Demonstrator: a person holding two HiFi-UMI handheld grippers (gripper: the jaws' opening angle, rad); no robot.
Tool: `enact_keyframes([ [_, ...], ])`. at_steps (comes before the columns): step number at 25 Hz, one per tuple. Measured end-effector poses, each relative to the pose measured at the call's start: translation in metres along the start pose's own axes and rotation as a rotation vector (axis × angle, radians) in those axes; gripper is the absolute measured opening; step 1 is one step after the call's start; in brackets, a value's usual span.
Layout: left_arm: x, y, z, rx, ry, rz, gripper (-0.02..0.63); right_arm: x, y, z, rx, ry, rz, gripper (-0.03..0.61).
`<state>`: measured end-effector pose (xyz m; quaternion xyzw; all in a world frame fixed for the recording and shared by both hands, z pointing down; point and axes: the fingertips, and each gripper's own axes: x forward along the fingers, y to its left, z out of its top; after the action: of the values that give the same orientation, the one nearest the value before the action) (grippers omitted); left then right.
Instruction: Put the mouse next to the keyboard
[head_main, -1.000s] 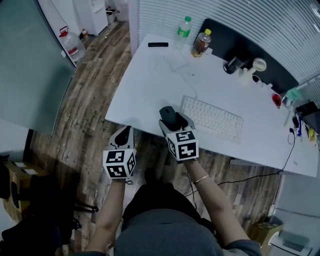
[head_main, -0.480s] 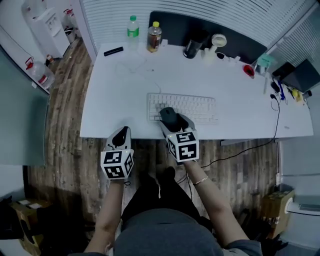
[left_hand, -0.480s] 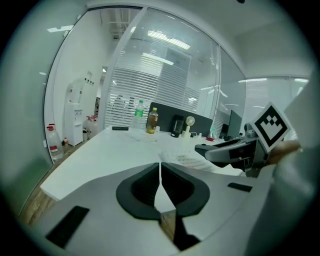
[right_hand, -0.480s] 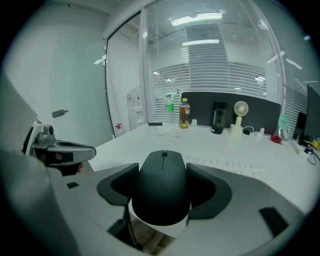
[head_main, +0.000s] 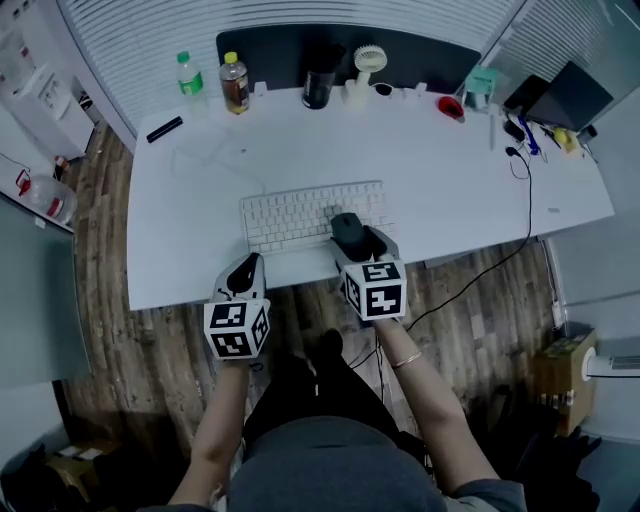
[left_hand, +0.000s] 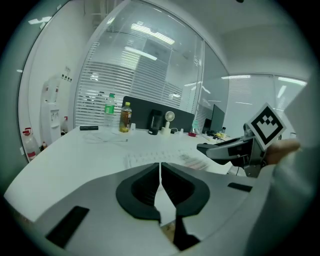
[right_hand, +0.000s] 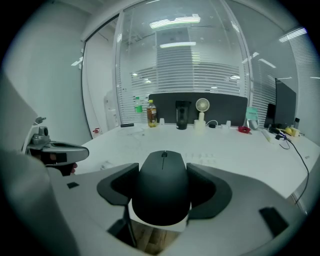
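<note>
Seen from above, a person stands at the near edge of a long white table (head_main: 450, 180) with a hand-held gripper in each hand. The right hand-held gripper (head_main: 356, 240) has its jaws spread wide and pinches a black computer mouse (head_main: 346, 226) by its two sides, one pad on each flank. The mouse's long axis runs straight along the gripper's own line. Its front end, with the scroll wheel, points away from the person toward the far side of the table, and its rounded back end faces the person. In the head view the mouse overlaps the near right corner of a white keyboard (head_main: 300, 215), which lies flat with its long side roughly along the table's near edge. The right gripper view shows the table's edge and the wooden floor (head_main: 480, 300) under the mouse's back end. Whether the mouse touches the table cannot be told. The left hand-held gripper (head_main: 243, 275) is empty, with its jaws pressed together. It is held over the floor just short of the table's near edge, to the left of the keyboard. Along the far side of the table stand a green-capped bottle (head_main: 183, 73), a yellow-capped bottle (head_main: 234, 83), a black cup (head_main: 318, 88) and a small white fan (head_main: 368, 62) — all well apart from the keyboard.
</note>
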<state>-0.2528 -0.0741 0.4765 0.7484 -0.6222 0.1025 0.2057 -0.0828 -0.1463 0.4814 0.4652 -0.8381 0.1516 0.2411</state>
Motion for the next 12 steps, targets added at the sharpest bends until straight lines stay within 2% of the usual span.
enact_keyframes([
  [12,0.06,-0.077,0.011,0.067,0.039,-0.111,0.029,-0.023,-0.112,-0.033,0.126,0.029,-0.158,0.301],
])
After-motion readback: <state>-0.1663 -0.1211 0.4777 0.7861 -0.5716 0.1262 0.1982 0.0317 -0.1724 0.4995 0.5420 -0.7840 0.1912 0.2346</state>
